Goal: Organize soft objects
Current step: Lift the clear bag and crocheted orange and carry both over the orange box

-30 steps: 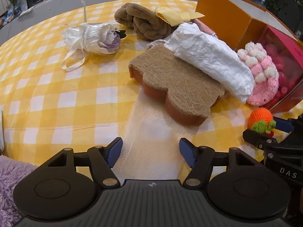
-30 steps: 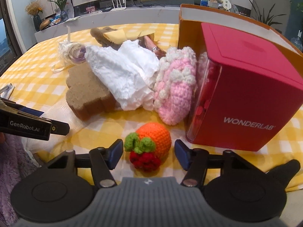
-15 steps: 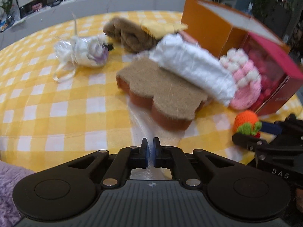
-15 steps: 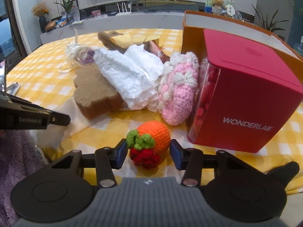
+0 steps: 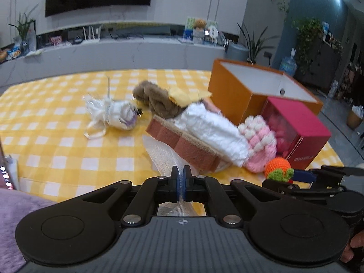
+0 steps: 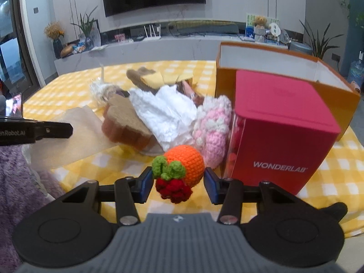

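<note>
1. Where a second ago the left gripper [image 5: 181, 183] stood wide open over the white mesh cloth [image 5: 167, 157], its jaws are now pinched shut on that cloth's near edge, a strip of mesh showing between the blue pads.
2. Since then the cloth has come up off the yellow checked tablecloth [image 5: 68, 141]; the far end stays trapped under the brown sponge [image 5: 193, 150], which now tips up at its near edge.
3. Right gripper [image 6: 178, 182] has narrowed around the crocheted orange [image 6: 184, 163]; pads sit against both sides, so I read it as gripped, lifted slightly.
4. White towel [image 5: 213, 132] and pink crocheted piece [image 5: 261, 145] lie on or lean against the sponge, right beside the red box [image 6: 279, 136] and the open orange box [image 5: 234, 95].
5. Meaning: both pickups look done; next is likely carrying to a box.
6. Risk: pulling the cloth further may flip the sponge and spill the towel.
</note>
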The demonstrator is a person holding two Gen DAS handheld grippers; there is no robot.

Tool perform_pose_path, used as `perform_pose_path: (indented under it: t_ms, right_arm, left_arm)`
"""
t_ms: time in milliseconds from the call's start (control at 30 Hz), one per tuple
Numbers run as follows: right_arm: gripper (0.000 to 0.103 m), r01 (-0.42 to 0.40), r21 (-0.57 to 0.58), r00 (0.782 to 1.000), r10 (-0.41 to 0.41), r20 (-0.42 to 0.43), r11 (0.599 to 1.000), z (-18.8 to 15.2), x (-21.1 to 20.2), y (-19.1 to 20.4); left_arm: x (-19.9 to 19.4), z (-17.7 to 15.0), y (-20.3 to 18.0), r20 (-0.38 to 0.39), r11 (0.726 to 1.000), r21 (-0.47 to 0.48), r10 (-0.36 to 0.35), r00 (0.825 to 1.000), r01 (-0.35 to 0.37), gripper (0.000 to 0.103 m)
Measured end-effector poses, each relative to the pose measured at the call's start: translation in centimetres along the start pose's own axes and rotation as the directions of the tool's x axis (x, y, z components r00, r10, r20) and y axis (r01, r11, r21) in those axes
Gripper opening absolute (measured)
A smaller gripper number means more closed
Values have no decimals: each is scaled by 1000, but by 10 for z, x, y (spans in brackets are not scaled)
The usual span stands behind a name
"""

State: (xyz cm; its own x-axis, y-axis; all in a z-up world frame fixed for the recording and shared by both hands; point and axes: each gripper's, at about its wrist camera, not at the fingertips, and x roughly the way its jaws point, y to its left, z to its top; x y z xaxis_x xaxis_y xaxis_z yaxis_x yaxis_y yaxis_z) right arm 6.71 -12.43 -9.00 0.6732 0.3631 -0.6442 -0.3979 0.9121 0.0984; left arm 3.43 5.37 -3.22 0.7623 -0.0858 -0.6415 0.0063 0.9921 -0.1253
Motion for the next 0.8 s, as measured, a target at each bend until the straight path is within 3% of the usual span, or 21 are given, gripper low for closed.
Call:
perform_pose_path:
  t_ms: [133, 300, 467, 800]
  right_arm:
    - [48, -6, 8, 999, 6, 43, 1000, 2, -15, -2]
    - [48, -7, 13, 996, 6, 87, 1000, 5, -30, -2]
    - [48, -10, 9, 992, 9, 128, 1000, 11, -43, -2]
    - [48, 24, -49, 981, -14, 195, 999, 36, -72, -10]
  left_arm:
    - [-24, 9, 0, 84, 999, -26, 21, 996, -19, 3]
    - [-44, 18, -6, 143, 1000, -24, -4, 990, 8, 3]
    - [-49, 27, -18, 168, 1000, 1, -30, 985, 31, 3]
    - [-39, 58, -49, 201, 986, 96, -153, 968, 136, 3]
